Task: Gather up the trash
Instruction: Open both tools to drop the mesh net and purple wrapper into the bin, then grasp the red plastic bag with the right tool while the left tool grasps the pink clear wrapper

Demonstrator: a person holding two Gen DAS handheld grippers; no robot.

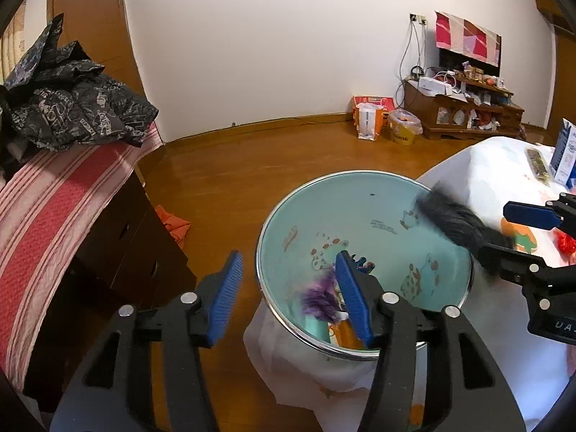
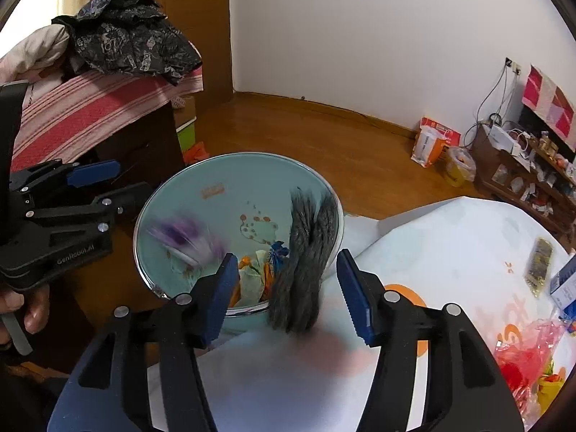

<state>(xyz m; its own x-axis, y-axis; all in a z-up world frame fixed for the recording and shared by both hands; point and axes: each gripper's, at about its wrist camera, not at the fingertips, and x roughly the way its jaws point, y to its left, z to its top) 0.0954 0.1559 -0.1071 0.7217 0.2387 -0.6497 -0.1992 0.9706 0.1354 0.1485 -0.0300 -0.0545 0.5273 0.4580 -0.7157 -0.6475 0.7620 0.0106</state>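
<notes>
A grey furry piece [image 2: 306, 252] drapes over the mint bin's rim [image 2: 234, 156], purple feathers [image 2: 183, 234] inside.

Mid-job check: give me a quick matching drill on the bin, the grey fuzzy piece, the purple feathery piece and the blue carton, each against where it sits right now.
Things:
1. grey fuzzy piece
2. purple feathery piece
3. blue carton
4. trash bin

Places:
A. on the floor beside the table
B. blurred, inside the bin
C. draped over the bin's rim between the right claw's fingers
D. standing on the white tablecloth

Pairs: 1-C, 2-B, 3-D, 4-A
</notes>
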